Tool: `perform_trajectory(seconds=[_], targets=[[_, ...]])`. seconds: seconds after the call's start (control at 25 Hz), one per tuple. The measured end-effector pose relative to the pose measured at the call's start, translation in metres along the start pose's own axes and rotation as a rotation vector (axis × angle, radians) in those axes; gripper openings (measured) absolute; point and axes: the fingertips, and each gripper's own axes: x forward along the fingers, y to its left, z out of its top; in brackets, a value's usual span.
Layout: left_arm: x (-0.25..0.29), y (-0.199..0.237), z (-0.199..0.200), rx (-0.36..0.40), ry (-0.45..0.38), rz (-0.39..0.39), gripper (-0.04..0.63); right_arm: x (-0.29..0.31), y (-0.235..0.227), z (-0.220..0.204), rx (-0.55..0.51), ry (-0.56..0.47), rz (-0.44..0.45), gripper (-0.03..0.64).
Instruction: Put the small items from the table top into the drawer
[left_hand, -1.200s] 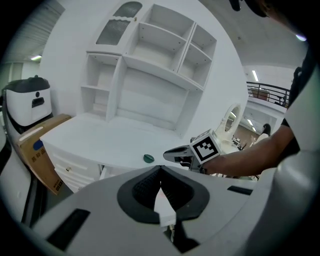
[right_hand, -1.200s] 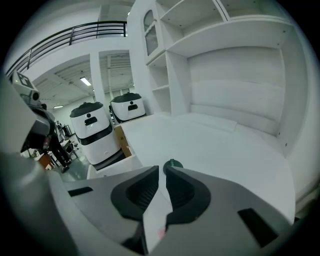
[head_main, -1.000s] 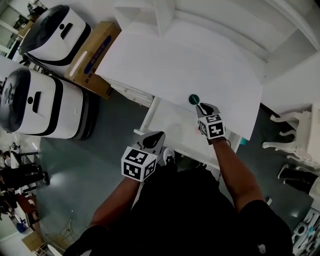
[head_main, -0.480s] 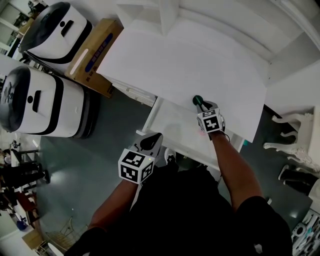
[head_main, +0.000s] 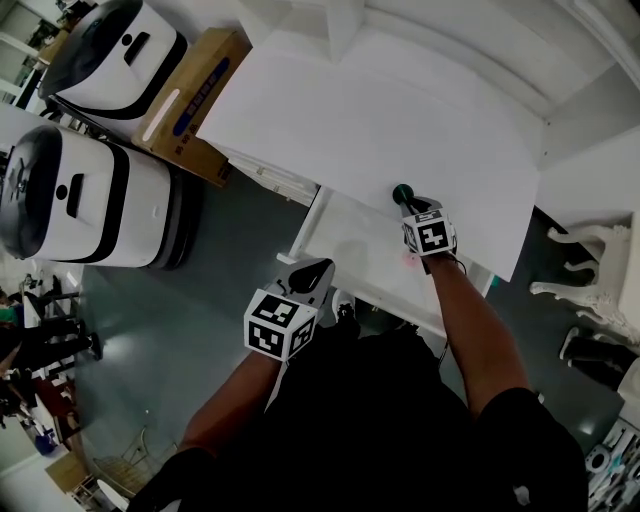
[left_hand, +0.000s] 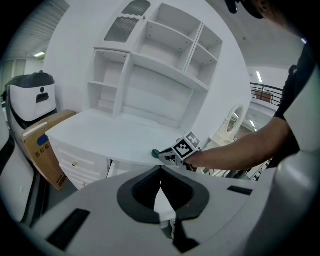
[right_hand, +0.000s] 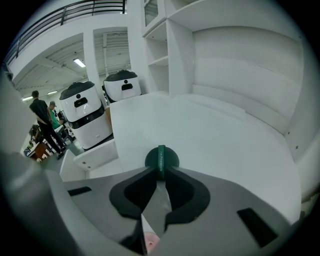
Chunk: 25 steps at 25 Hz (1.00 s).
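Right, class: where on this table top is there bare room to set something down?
Nearly the whole table top is bare, from the shelf unit to the front edge. The only crowding is at that edge, where the right gripper pinches a green disc by the open drawer.

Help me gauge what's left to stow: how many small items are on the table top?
1. A green disc at the front edge of the table top, by the open drawer, clamped in the right gripper. No other shows, though the gripper hides a little surface.
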Motion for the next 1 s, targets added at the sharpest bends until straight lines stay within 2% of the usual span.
perform_trajectory(seconds=[0.56,1.0], targets=[[-0.001,-0.007,-0.001,0.021,0.001,-0.015,0.003,-0.011,0.002,0.006,-0.024,-0.028,-0.009,0.032],[0.010,-0.027,0.002,0.040,-0.003,-0.058,0.003,-0.051,0.006,0.014,-0.013,-0.093,-0.004,0.031]])
